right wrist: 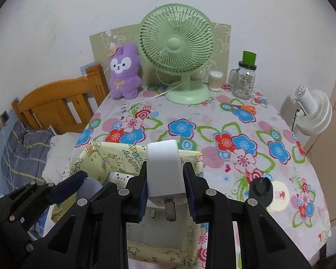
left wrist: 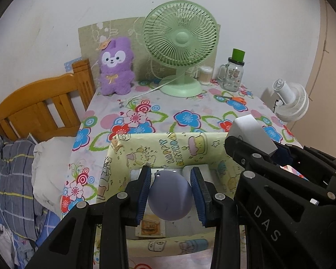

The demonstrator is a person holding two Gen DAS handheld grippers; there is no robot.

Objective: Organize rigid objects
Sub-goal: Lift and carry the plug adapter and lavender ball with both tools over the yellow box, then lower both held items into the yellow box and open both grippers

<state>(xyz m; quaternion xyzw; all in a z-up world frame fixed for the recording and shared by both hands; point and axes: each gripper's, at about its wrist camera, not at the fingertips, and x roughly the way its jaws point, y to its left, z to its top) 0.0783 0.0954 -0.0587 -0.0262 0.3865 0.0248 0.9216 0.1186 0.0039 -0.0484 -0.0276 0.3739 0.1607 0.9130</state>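
My left gripper (left wrist: pixel 171 194) is shut on a round lavender object (left wrist: pixel 169 198) and holds it over the open yellow cartoon-print box (left wrist: pixel 168 148) at the table's near edge. My right gripper (right wrist: pixel 165 192) is shut on a white power adapter (right wrist: pixel 164 168) with metal prongs showing below, held above the same box (right wrist: pixel 105 154). The adapter also shows in the left wrist view (left wrist: pixel 250 132), to the right of the left gripper. The left gripper's blue pad and the lavender object (right wrist: pixel 89 187) show at the left of the right wrist view. White items lie inside the box.
A green desk fan (right wrist: pixel 177 51), a purple plush (right wrist: pixel 124 71), a glass jar mug with green lid (right wrist: pixel 245 78), a cotton-swab tub (right wrist: pixel 215 79) and orange scissors (right wrist: pixel 246 107) stand at the back of the flowered tablecloth (right wrist: pixel 201 121). A black round object (right wrist: pixel 261 188) lies right of the box. A wooden bed is left; a white fan (right wrist: pixel 313 109) is right.
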